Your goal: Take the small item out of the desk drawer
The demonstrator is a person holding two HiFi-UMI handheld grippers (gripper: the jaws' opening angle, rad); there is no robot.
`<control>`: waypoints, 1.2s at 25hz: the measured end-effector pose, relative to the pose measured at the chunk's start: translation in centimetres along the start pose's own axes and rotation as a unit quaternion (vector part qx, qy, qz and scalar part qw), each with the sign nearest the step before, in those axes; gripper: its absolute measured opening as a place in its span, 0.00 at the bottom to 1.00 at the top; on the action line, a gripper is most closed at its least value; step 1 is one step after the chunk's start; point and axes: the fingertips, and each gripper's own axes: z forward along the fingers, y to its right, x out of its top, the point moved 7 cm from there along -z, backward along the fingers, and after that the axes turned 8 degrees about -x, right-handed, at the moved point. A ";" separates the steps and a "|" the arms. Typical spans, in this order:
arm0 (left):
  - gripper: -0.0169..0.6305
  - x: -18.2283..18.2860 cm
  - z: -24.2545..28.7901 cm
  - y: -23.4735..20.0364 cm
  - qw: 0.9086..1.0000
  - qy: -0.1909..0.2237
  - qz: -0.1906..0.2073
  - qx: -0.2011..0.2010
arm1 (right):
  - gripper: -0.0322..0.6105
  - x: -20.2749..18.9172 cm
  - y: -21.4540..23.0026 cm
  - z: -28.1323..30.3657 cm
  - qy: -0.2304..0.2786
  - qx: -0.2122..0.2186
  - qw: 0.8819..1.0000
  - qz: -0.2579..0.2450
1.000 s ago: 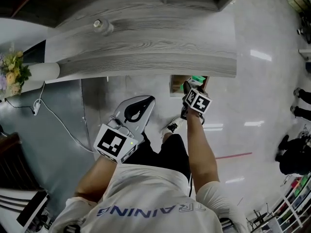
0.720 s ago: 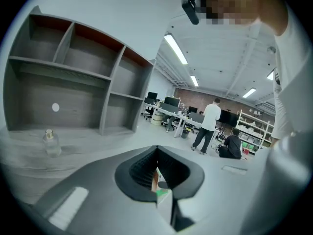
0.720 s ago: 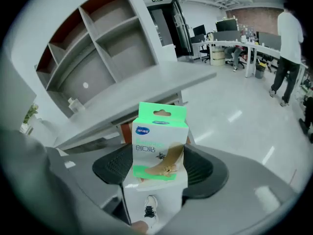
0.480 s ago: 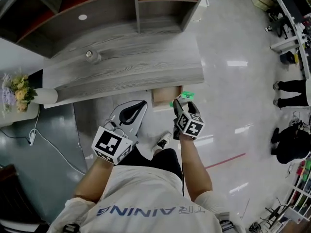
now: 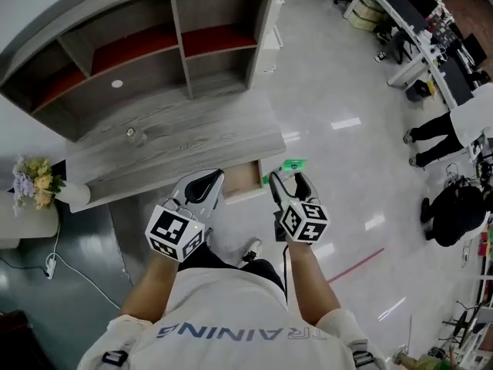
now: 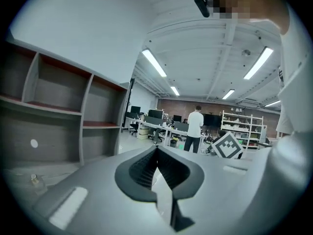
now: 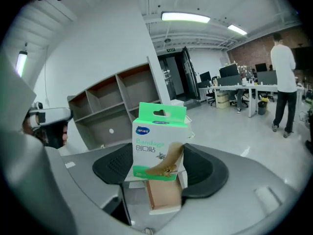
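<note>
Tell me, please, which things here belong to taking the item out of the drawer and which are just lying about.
Belongs to the job:
- bandage box, held in the right gripper
- desk drawer, open
- desk

Just lying about:
- small glass jar on the desk
- flowers
- white cable
- shelf unit

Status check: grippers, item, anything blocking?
Left gripper shut, empty. Right gripper clamped on bandage box, out of the open drawer. Nothing in the way.
</note>
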 end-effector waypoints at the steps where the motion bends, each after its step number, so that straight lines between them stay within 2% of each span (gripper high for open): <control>1: 0.03 0.5 0.1 0.3 1.000 0.004 0.003 -0.003 | 0.57 1.0 0.0 -1.0 0.014 0.000 1.000 -0.003; 11: 0.03 5.9 1.1 3.2 0.997 0.050 0.047 -0.025 | 0.57 10.5 0.3 -10.1 0.146 0.010 0.989 -0.029; 17: 0.03 7.7 1.3 4.0 0.995 0.075 0.061 -0.031 | 0.57 14.2 -0.1 -13.9 0.204 0.025 0.978 -0.045; 21: 0.03 8.1 1.3 4.4 0.994 0.080 0.066 -0.033 | 0.57 15.4 0.0 -15.3 0.222 0.022 0.973 -0.055; 30: 0.03 7.8 1.4 4.4 0.994 0.075 0.064 -0.037 | 0.57 15.1 -0.1 -14.8 0.213 0.023 0.975 -0.053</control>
